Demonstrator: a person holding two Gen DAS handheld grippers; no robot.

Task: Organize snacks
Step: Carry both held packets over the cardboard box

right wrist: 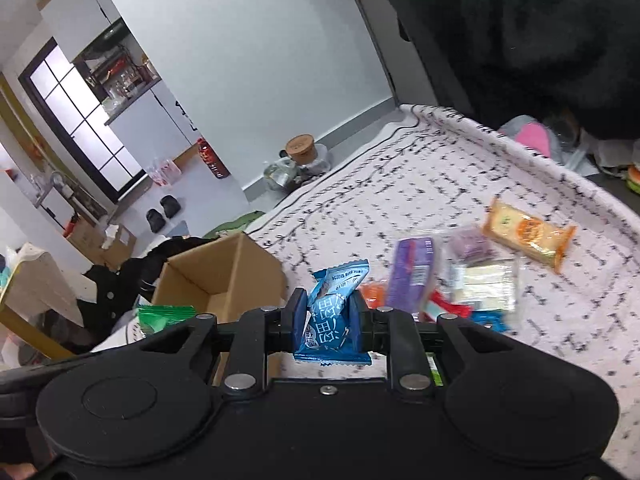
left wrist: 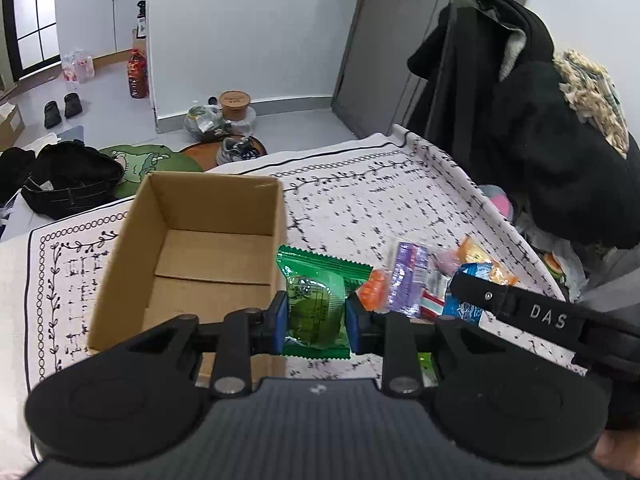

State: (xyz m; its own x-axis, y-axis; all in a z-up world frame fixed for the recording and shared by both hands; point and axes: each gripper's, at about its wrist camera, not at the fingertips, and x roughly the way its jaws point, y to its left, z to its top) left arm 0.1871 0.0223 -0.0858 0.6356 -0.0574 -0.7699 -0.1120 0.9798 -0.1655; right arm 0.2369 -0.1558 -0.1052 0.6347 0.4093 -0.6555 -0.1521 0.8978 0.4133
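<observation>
Both snacks held beside the cardboard box (left wrist: 208,240)

Left hand-held gripper (left wrist: 316,316) clamps the green packet (left wrist: 316,300); right hand-held gripper (right wrist: 328,320) clamps the blue packet (right wrist: 332,312). Light, crinkly, likely crushable; mid-body holds suit.

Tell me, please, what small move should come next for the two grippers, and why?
Probably carry the left gripper a little further left, over the cardboard box, then release. Its pads are shut on the green packet, which hangs just beside the box's right wall, and the box looks empty. The right gripper, shut on the blue packet, could follow.
</observation>
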